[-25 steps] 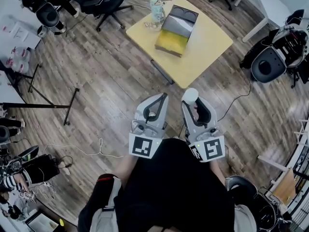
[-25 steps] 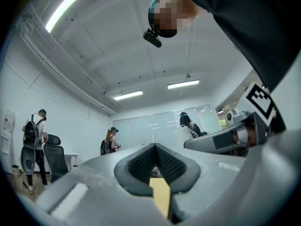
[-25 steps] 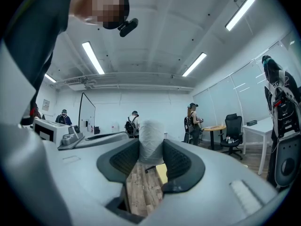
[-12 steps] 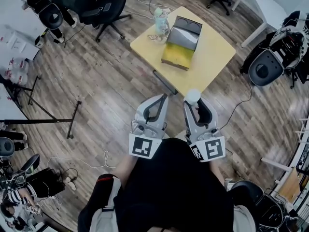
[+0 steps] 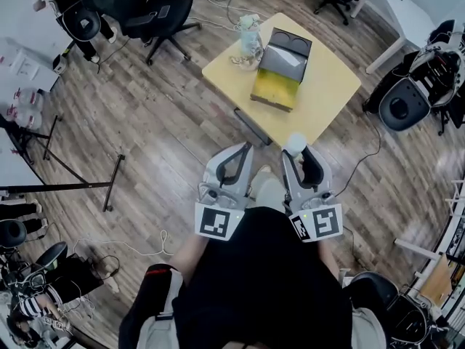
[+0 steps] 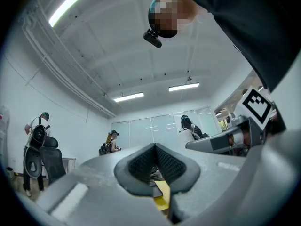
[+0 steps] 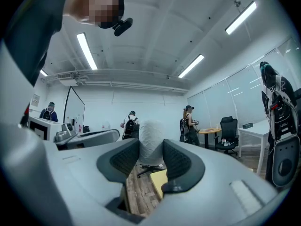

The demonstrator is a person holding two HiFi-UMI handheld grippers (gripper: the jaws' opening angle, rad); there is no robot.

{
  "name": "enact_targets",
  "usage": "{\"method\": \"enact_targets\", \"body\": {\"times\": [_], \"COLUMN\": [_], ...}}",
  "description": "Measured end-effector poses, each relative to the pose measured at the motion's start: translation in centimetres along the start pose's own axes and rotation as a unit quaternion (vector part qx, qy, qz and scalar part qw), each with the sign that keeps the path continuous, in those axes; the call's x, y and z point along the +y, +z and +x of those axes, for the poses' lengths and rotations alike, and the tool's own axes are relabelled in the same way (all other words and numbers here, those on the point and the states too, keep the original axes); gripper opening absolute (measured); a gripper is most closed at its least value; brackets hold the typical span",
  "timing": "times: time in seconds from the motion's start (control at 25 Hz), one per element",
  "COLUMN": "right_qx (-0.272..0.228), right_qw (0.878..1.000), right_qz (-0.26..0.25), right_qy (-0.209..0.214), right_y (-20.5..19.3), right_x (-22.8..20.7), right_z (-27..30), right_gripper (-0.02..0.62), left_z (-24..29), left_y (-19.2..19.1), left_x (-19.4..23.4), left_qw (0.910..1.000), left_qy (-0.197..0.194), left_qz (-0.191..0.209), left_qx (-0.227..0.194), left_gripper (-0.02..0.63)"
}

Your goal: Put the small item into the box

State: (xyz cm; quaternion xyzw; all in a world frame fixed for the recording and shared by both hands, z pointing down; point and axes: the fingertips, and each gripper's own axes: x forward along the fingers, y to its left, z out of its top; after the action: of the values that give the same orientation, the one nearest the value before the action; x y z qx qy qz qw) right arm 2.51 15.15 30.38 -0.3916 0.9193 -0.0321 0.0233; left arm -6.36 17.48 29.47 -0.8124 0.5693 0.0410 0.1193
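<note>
Table: yellow table (image 5: 323, 86) is standing at twelve o'clock on the wood floor (image 5: 160, 129), bearing the box (image 5: 282, 67).
Right gripper (image 5: 296, 154): is clamping the white small item (image 5: 293, 143), at the table's six o'clock.
Left gripper (image 5: 244, 148): jaws are pressing together, empty.
Room: office chair (image 5: 149, 9) is sitting at eleven o'clock.

the floor (image 5: 160, 129) is brown wood planks. the table (image 5: 330, 86) top is smooth and yellow. my pads (image 7: 124, 161) are black and bumpy.

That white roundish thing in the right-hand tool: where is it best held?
Across its middle, approached end-on, with a pad on each side, as the right gripper does now. The white item is rounded, so its widest part probably slips least, and its end pokes past the pads, free to enter the box first.
</note>
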Motion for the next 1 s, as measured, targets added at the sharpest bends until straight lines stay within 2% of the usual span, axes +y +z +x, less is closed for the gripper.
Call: {"method": "enact_targets", "body": {"times": [0.36, 1.0], "right_qx": [-0.001, 0.014], "right_qw": [1.000, 1.000], "right_qz": [0.007, 0.025], "right_qy": [-0.002, -0.001], "right_y": [-0.1, -1.5], "right_x": [-2.1, -8.0], "right_z": [2.2, 11.6], "right_gripper": [0.164, 0.164], "left_z": [2.3, 11.1], "left_y": [-1.1, -5.4], "left_x": [0.8, 5.1], "left_qw": [1.0000, 0.9989], "left_qy": [0.000, -0.024], "left_qz": [0.003, 0.000], "left_qx": [0.006, 0.039], "left_gripper": [0.002, 0.002]}}
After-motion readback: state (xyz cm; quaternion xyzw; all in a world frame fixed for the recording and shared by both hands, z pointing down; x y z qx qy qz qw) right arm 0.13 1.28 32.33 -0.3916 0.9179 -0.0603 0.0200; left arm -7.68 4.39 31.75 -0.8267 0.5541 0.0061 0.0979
